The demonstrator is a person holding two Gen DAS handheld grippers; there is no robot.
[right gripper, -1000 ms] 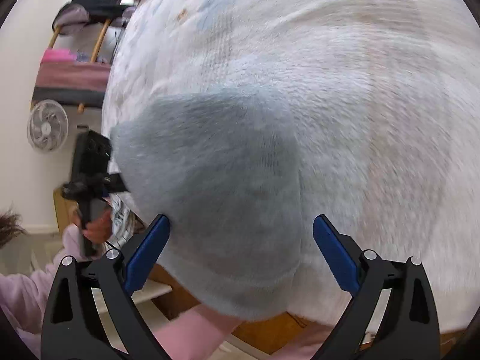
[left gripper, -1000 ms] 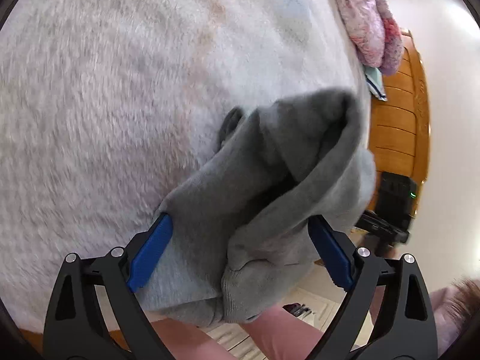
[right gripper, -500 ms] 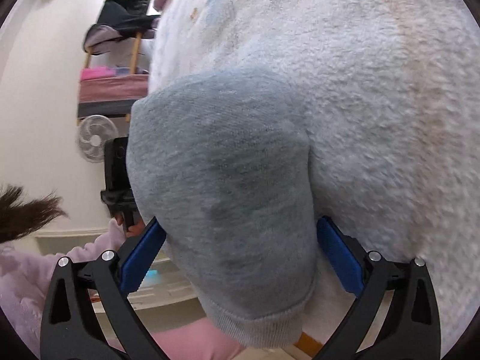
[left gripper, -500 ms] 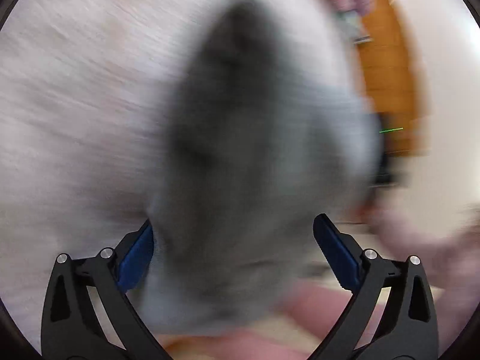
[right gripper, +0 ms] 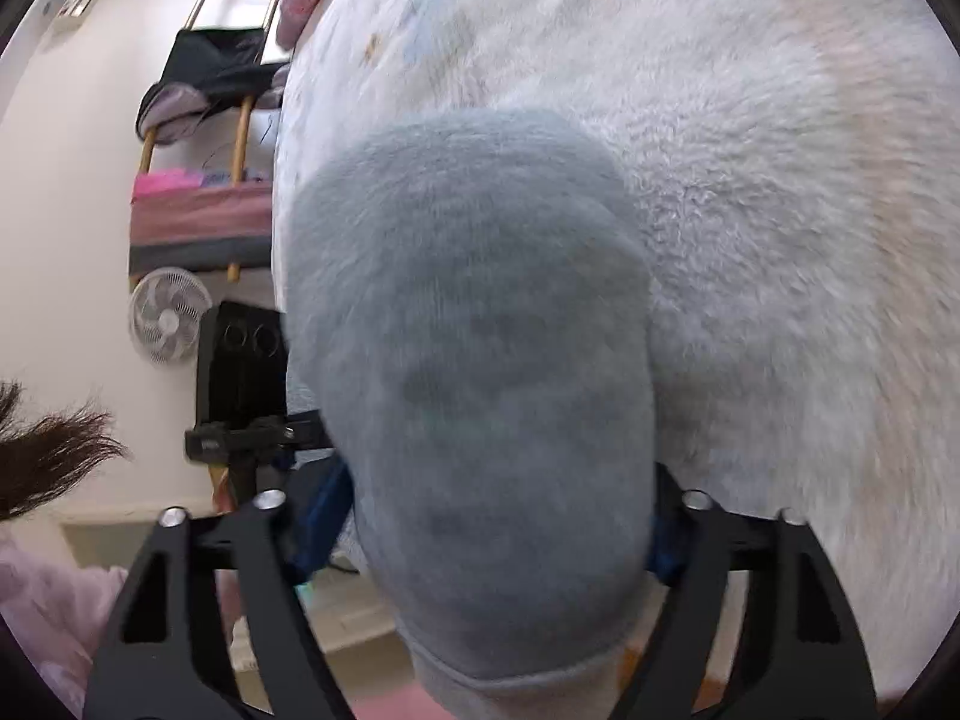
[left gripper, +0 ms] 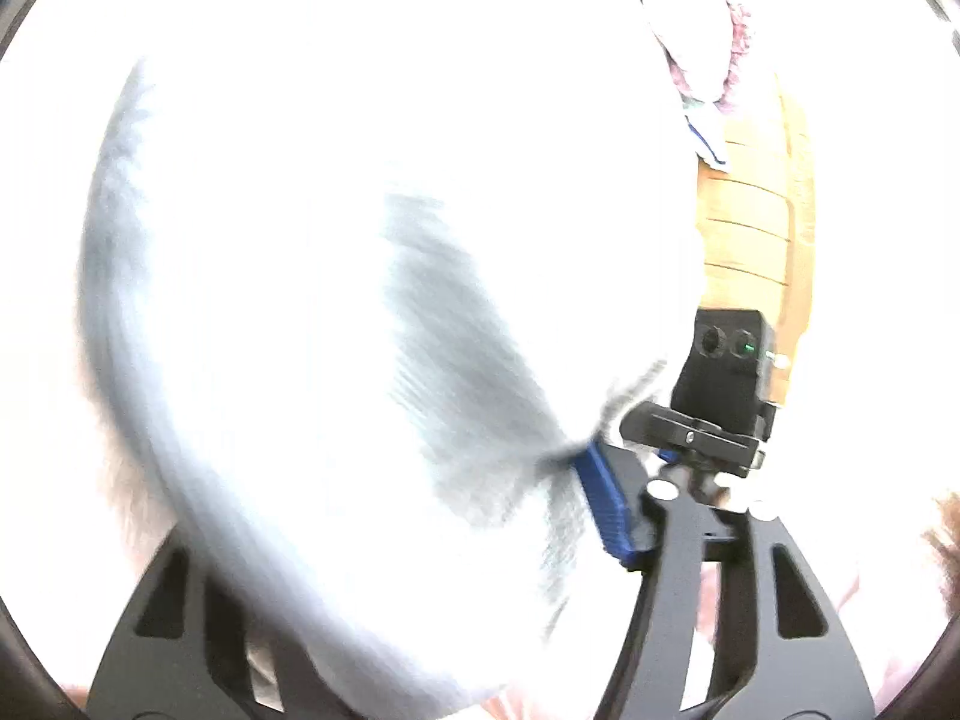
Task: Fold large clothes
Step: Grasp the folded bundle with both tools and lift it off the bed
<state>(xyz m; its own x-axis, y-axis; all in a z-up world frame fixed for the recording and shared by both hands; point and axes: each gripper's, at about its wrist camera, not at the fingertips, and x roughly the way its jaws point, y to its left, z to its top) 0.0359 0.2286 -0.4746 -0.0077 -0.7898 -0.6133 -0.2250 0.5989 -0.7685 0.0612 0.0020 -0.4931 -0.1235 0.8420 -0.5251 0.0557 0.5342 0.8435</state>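
Note:
A grey knit garment lies on a white fluffy blanket. In the right wrist view its rounded folded end fills the space between the fingers of my right gripper, whose blue pads press its sides. The left wrist view is overexposed and blurred. There the grey garment bunches against the right blue pad of my left gripper. The left finger is hidden under pale cloth. My right gripper's body shows beyond that pad.
An orange wooden bed frame and pink clothes lie at the upper right in the left view. In the right view a white fan, a rack with clothes and the other gripper stand at the left, beside the bed edge.
My right gripper has closed in around the garment's folded end and moved closer to it. The left view has swung, blurred and washed out, with cloth now covering most of it.

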